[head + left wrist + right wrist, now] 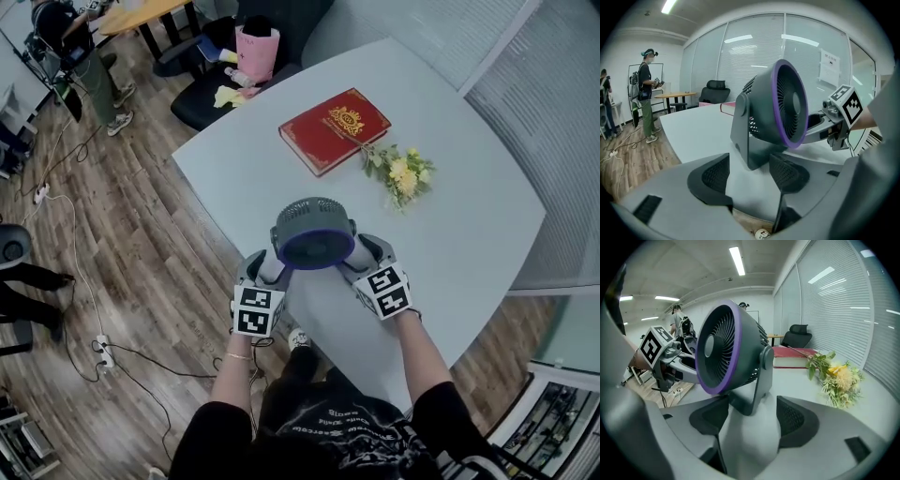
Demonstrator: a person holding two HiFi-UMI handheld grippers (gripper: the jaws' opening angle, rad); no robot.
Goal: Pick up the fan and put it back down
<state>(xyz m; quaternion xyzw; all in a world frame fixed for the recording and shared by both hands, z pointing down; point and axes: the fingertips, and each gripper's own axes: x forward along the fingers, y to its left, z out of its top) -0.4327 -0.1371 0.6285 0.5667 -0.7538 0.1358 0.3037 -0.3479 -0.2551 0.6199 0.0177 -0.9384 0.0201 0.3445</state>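
- The fan (pixel 314 234) stands upright on the grey table (pixel 469 216), near the edge on the person's side, between the two grippers.
- The head is large and the foot is narrow. I think a low or uneven squeeze could make the fan tip or turn.
- If one side closes before the other, the fan may be pushed toward the table edge and fall to the floor.
- The left gripper (pixel 750 176) has its jaws apart and holds nothing; the fan's stand is just in front of the gap.
- The right gripper (pixel 752 420) is also spread open and empty, and faces the stand from the other side.
- Both forearms reach forward and point inward, low over the table.
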